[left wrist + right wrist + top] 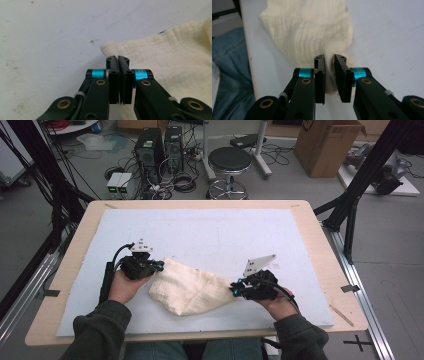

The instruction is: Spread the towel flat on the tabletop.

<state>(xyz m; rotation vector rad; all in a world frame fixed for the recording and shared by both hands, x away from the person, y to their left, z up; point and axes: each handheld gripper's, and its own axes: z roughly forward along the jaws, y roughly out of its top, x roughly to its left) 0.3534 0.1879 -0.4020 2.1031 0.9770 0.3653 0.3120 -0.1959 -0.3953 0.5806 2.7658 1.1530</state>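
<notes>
So there's a wooden table (320, 245) with a big pale blue mat (210, 235) covering most of it. On the near half of that mat lies a cream cloth (190, 290), kind of crumpled into a rough triangle, stretched between the two hands.

The left claw (159, 266) sits right at the cloth's left corner. From the left gripper view, the left claw's (118, 60) jaws are pressed completely together, and the cloth (175, 57) spreads out to the right and past them; its corner edge runs down behind the jaws, but I honestly can't tell if any fabric is caught between them.

The right claw (234, 289) is at the cloth's right end, near the front edge of the mat. In the right gripper view the right claw (329, 61) is narrow with a bunched fold of cloth (307, 30) squeezed between the pads, so it's holding the cloth there.

Past the table there's a black stool (229, 162) and a cardboard box (325, 145) on the floor.
</notes>
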